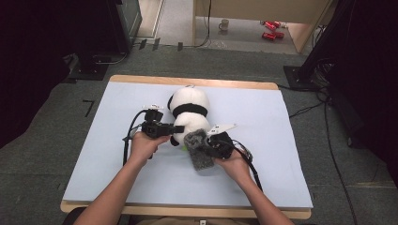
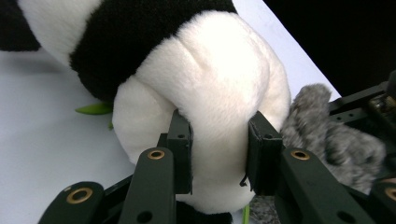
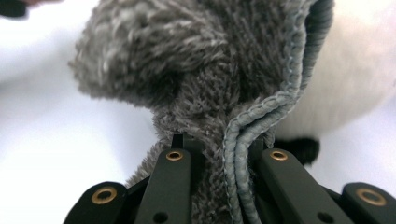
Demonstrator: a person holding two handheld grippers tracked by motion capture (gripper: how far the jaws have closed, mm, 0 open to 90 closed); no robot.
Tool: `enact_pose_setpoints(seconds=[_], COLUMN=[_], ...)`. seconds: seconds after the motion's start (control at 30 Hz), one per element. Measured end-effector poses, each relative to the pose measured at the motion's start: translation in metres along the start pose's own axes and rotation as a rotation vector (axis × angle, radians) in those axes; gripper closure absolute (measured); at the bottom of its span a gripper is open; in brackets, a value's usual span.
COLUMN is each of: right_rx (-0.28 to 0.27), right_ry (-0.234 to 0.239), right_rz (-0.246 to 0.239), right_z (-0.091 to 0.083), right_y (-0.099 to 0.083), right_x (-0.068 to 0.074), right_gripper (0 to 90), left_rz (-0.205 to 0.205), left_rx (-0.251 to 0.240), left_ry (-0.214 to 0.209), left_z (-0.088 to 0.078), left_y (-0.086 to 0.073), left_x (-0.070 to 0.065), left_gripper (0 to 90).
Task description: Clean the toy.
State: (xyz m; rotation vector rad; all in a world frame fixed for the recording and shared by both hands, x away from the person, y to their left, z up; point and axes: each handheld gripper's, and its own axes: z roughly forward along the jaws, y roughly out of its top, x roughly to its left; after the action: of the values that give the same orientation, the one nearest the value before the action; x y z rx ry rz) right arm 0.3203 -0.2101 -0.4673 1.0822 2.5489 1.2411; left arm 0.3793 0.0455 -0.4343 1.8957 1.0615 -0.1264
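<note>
One plush panda, one grey fuzzy cloth, two grippers on the table.

The left gripper (image 2: pixel 218 156) pinches the panda (image 1: pixel 189 115) by its white rump at mid-table (image 1: pixel 117 154); the right gripper (image 3: pixel 219 161) clamps the grey cloth (image 1: pixel 199 151) just beside it, both forearms reaching in low from the near edge.

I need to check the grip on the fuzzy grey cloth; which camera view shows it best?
The right gripper view: the fuzzy grey cloth sits close up, its stitched hem pinched between the right gripper jaws. The high view shows it small beside the black-and-white plush panda. The left gripper view catches only its edge.
</note>
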Motion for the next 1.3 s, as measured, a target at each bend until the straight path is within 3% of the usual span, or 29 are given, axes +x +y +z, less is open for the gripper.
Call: enact_pose_setpoints(seconds=[0.13, 0.3, 0.37, 0.5, 0.7, 0.9, 1.0, 1.07, 1.13, 1.3], right_rx=[0.058, 0.063, 0.048, -0.006, -0.084, -0.079, -0.075, -0.057, -0.041, -0.011], right_ry=[-0.033, -0.004, -0.002, -0.014, -0.069, -0.122, -0.146, -0.156, -0.176, -0.196], right_rz=[0.003, 0.08, 0.075, 0.076, 0.143, 0.212, 0.243, 0.275, 0.279, 0.278], right_z=[0.008, 0.004, 0.0, -0.016, -0.045, -0.05, -0.048, -0.043, -0.036, -0.021], right_y=[-0.005, 0.0, 0.004, 0.014, 0.018, 0.011, 0.01, 0.009, 0.009, 0.008], right_x=[-0.003, -0.004, -0.003, -0.005, -0.028, -0.052, -0.063, -0.07, -0.075, -0.083], right_gripper=[79.7, 79.6, 79.7, 79.7, 79.6, 79.3, 78.9, 78.9, 78.8, 78.0], left_rz=[0.0, 0.034, 0.042, 0.017, -0.004, -0.037, -0.053, -0.067, -0.049, -0.073], left_rx=[-0.02, -0.046, -0.054, -0.075, -0.11, -0.129, -0.124, -0.123, -0.11, -0.129], left_ry=[0.022, 0.075, 0.086, 0.088, 0.144, 0.124, 0.127, 0.106, 0.101, 0.094], left_z=[-0.007, -0.02, -0.023, -0.032, -0.053, -0.07, -0.071, -0.07, -0.069, -0.07], left_y=[0.003, 0.007, 0.008, 0.009, 0.008, 0.002, -0.004, -0.009, -0.013, -0.019], left_x=[0.003, 0.006, 0.008, 0.017, 0.036, 0.052, 0.059, 0.063, 0.064, 0.066], left_gripper=[68.0, 68.0, 68.1, 68.2, 68.1, 68.0, 67.7, 67.3, 66.3, 62.9])
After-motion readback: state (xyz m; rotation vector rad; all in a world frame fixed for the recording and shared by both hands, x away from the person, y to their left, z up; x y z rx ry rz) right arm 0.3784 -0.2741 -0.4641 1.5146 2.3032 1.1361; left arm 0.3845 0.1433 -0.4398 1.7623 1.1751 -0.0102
